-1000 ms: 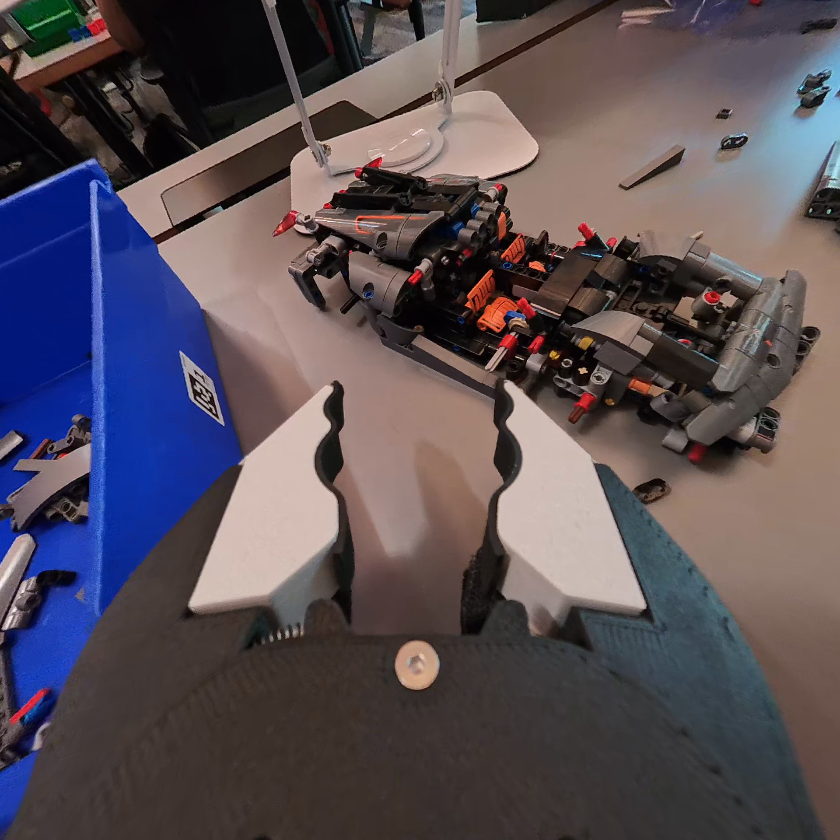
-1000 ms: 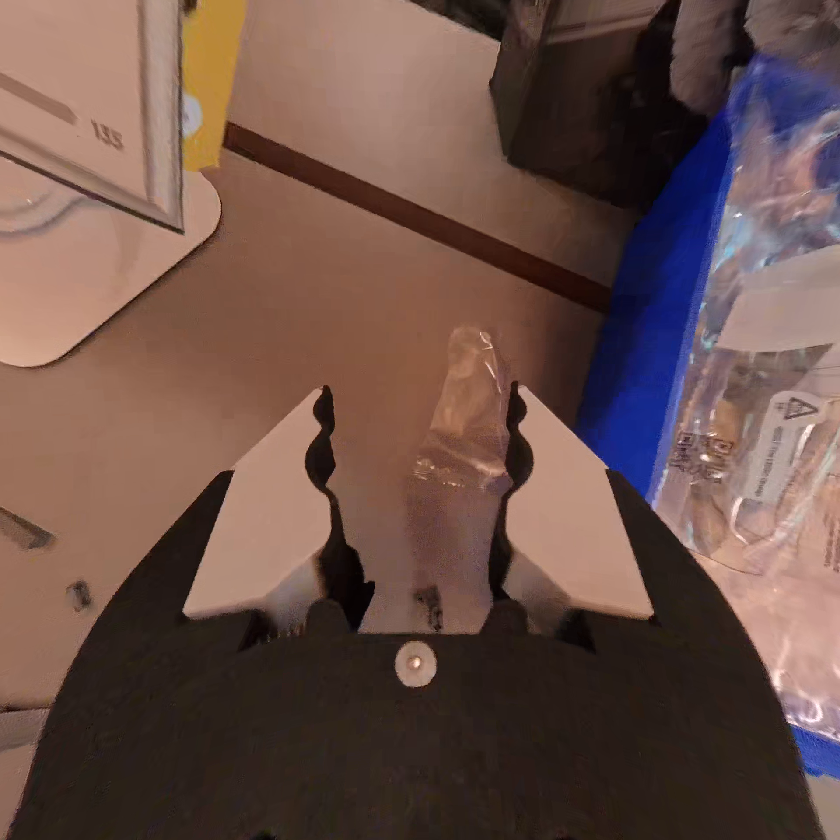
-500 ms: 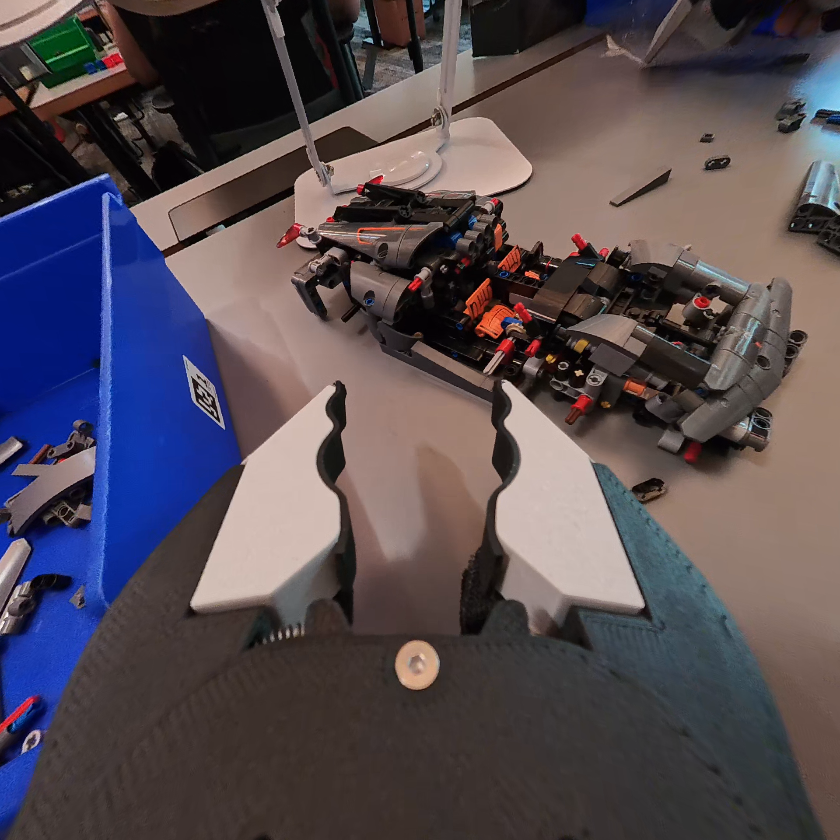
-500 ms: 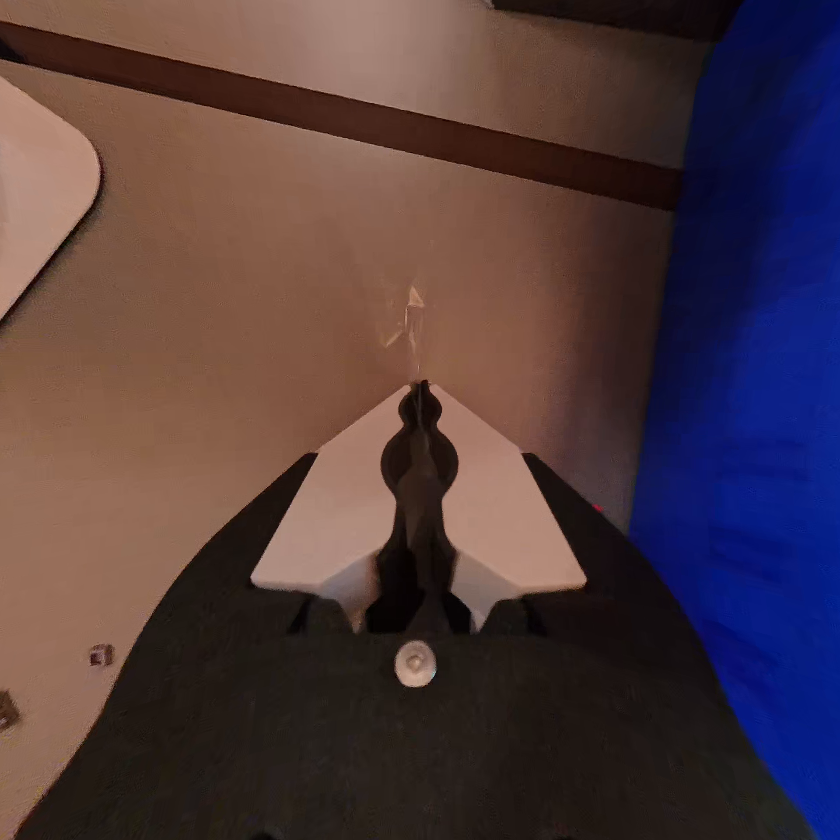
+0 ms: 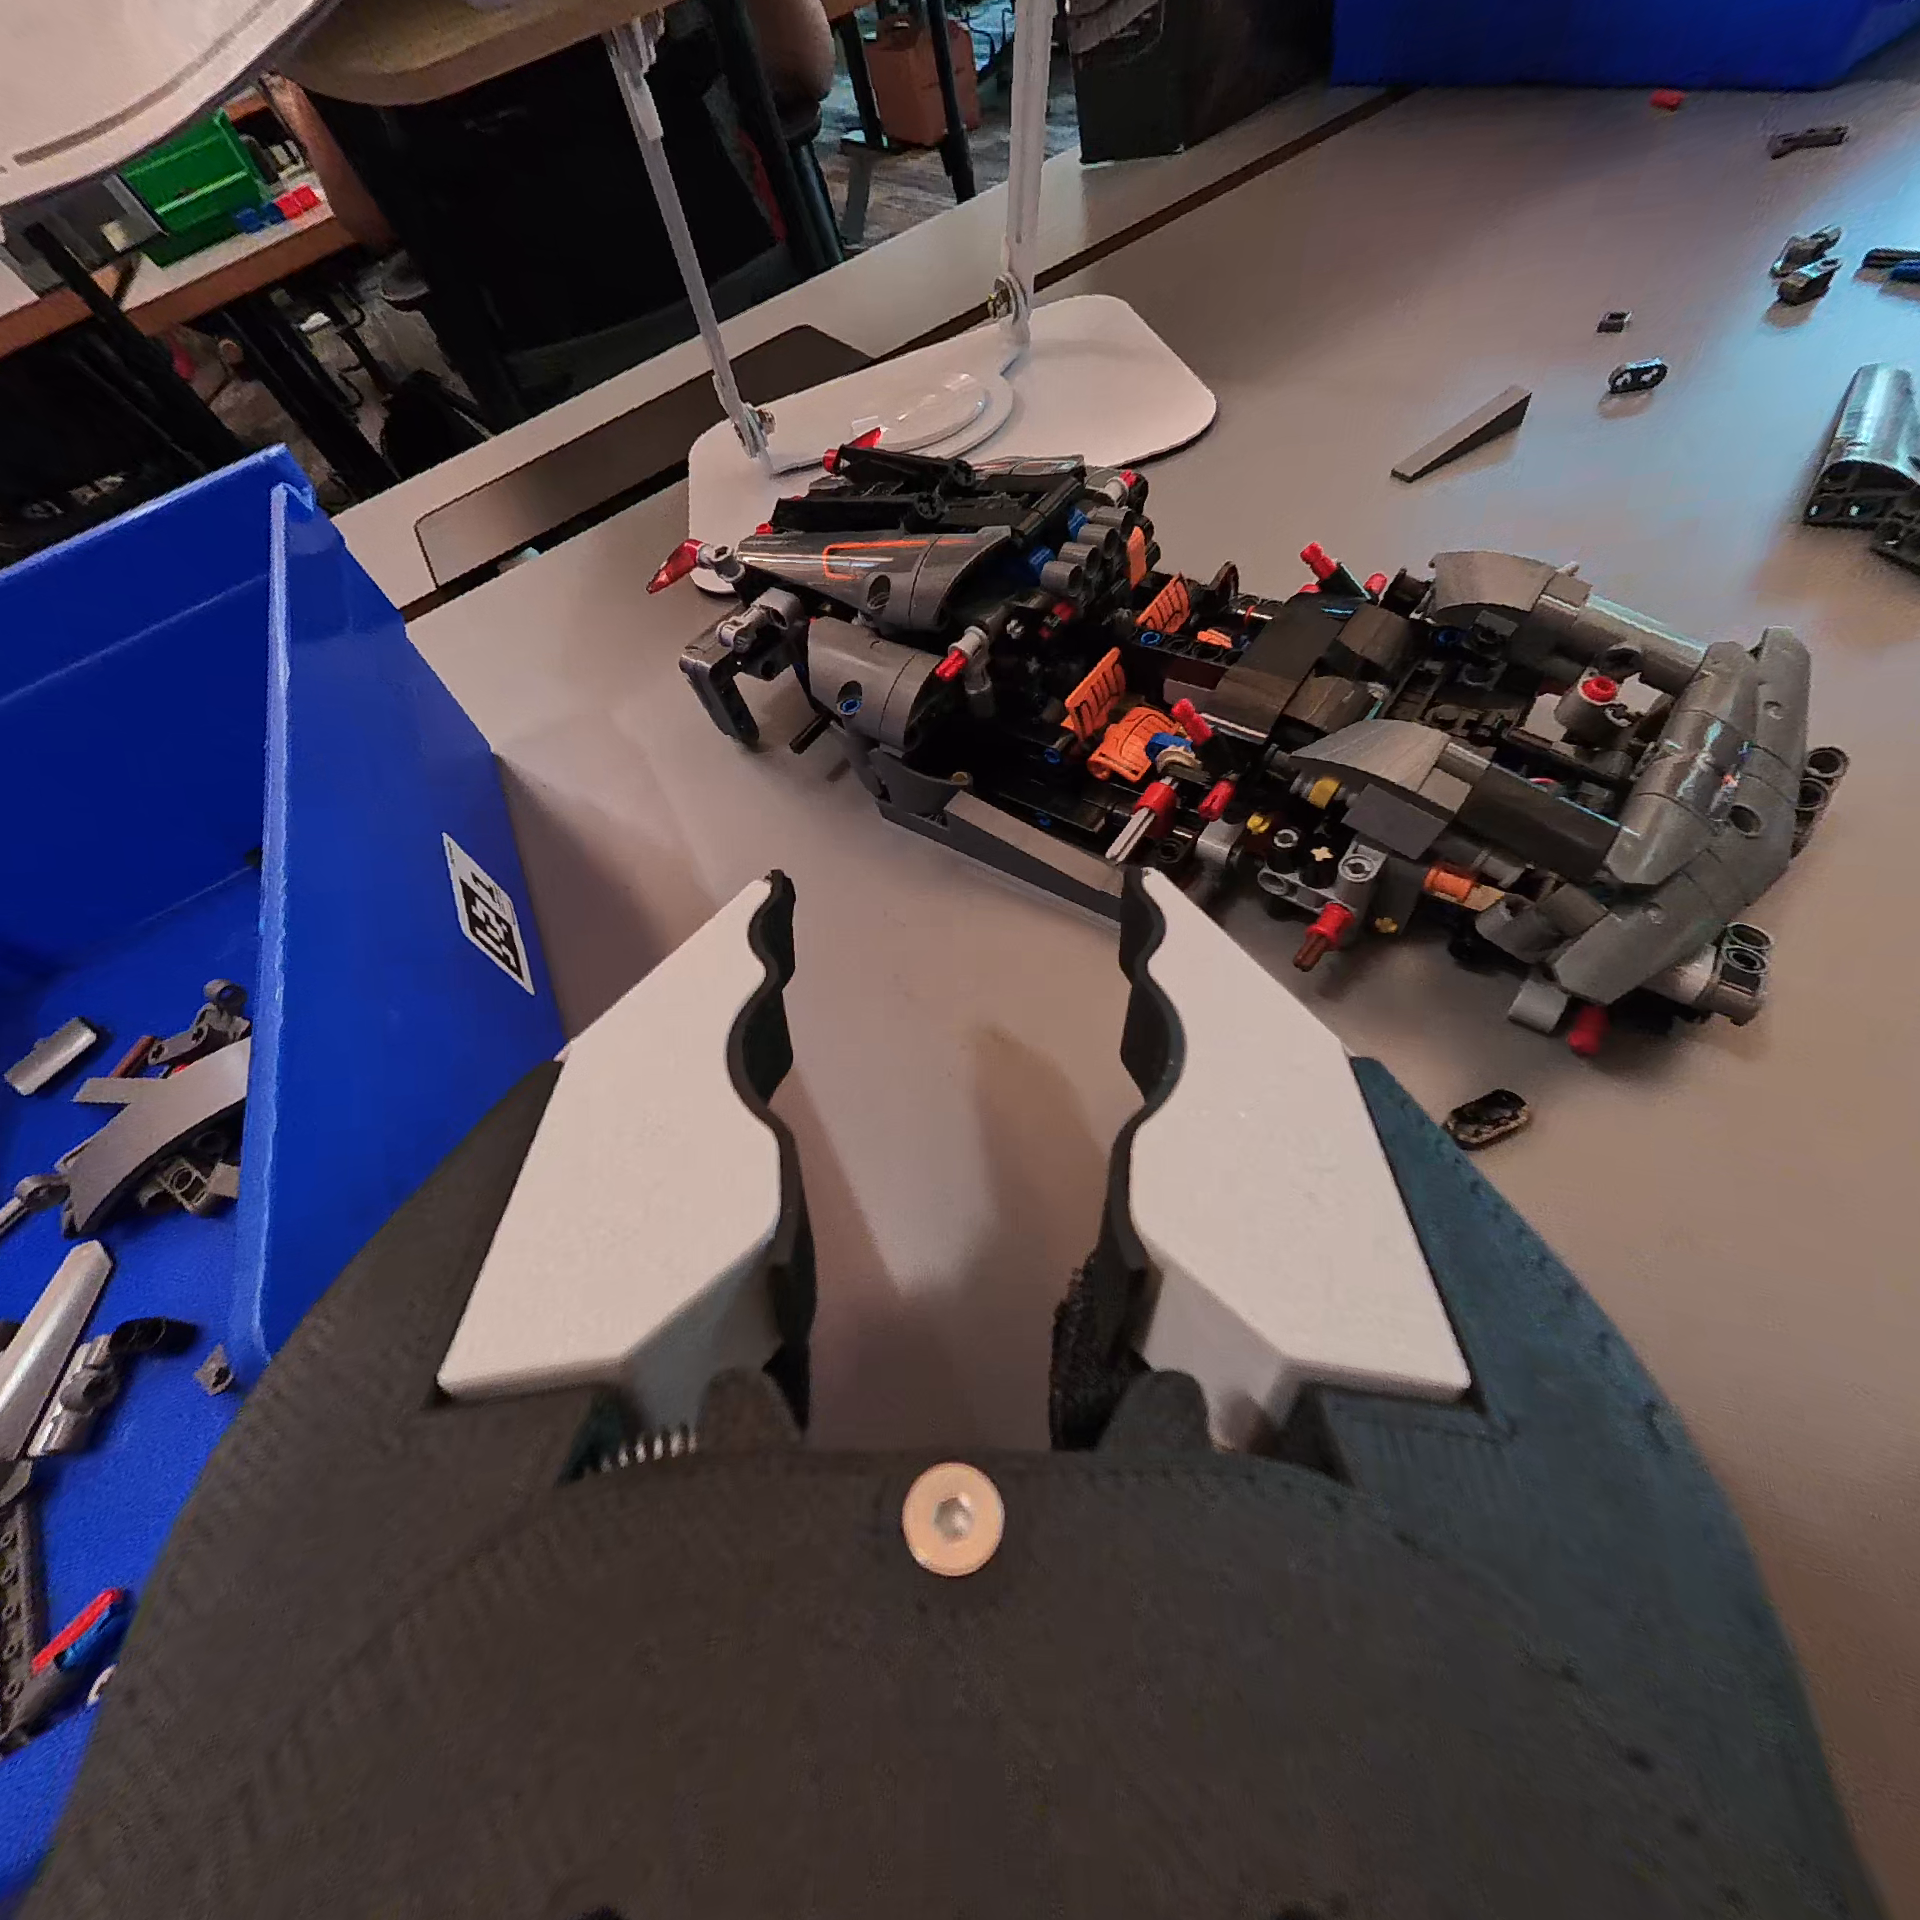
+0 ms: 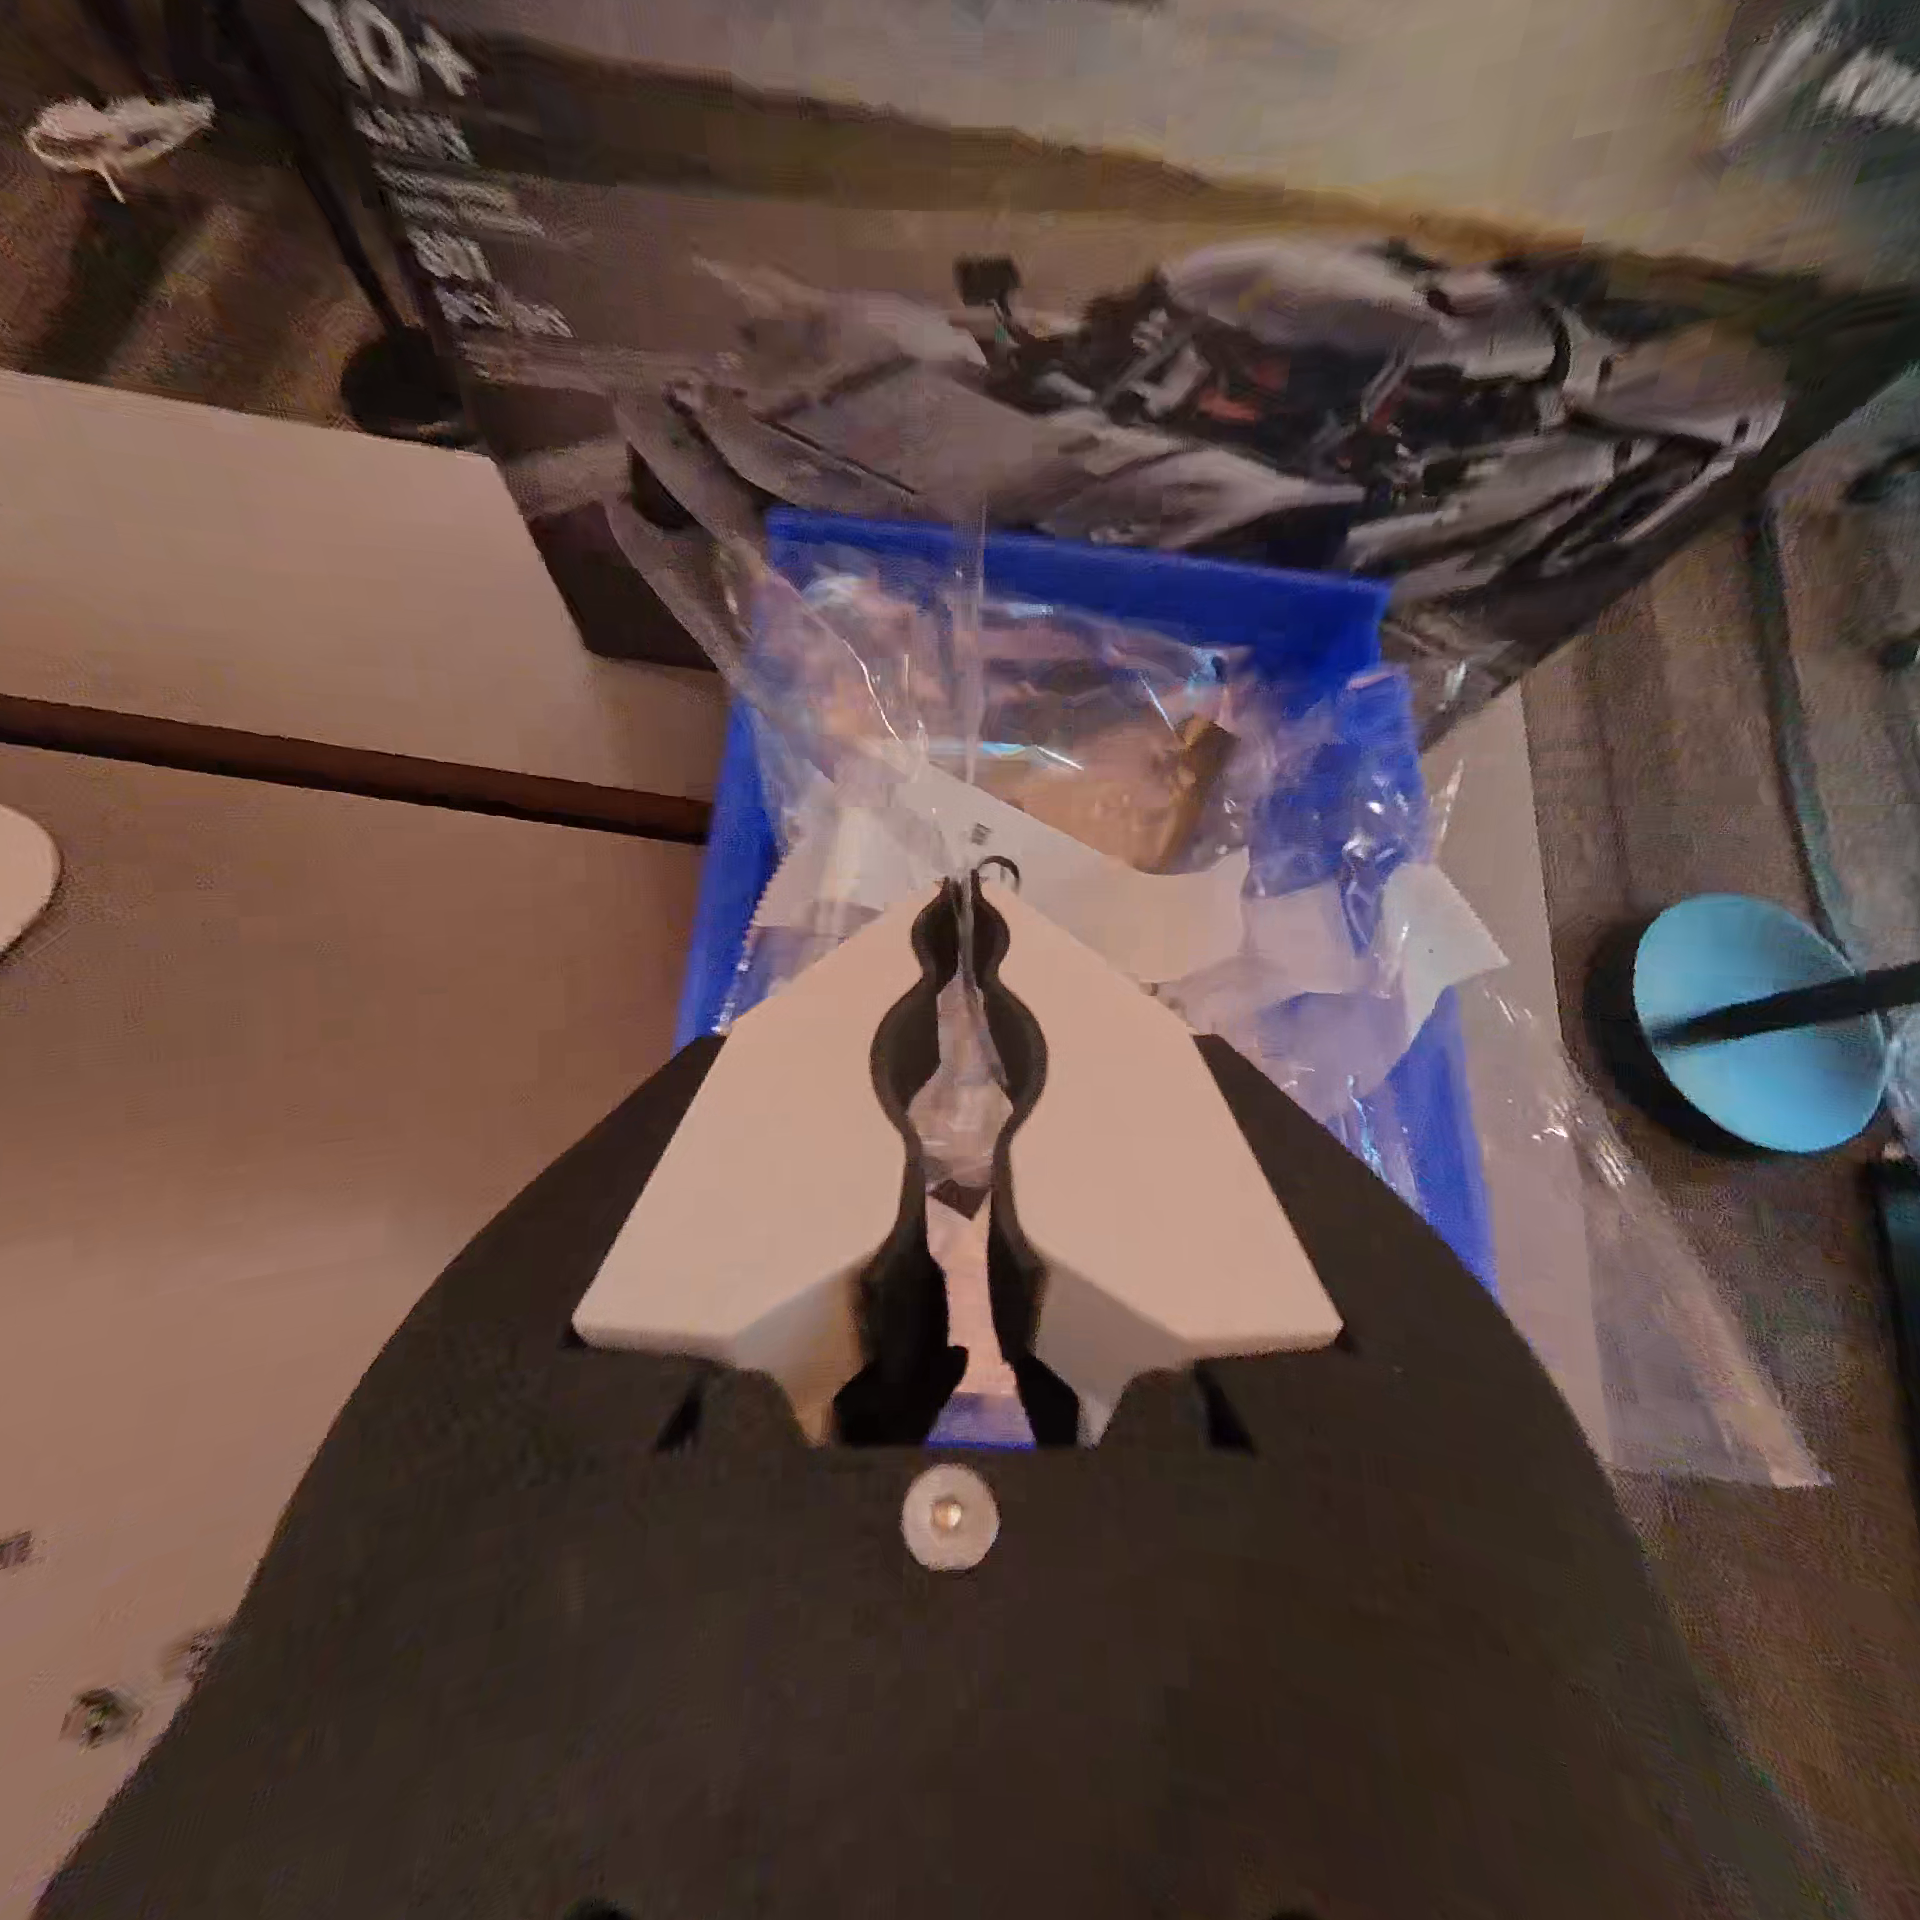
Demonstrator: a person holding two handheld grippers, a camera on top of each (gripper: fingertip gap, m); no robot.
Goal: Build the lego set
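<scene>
Printed set box point(image 6: 1195, 343) behind blue bin point(image 6: 727, 852) of clear bags, right gripper point(image 6: 961, 904) pinching clear plastic bag point(image 6: 961, 1117), perhaps empty, left gripper point(image 5: 954, 899) spread, empty, another bin point(image 5: 343, 935) holding loose grey pieces point(image 5: 156, 1143), sticker-marked.

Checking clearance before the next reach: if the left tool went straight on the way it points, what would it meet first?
Probably the near edge of the half-built lego car. The left tool, open and empty, has only bare table before that, though depth is unclear.
</scene>
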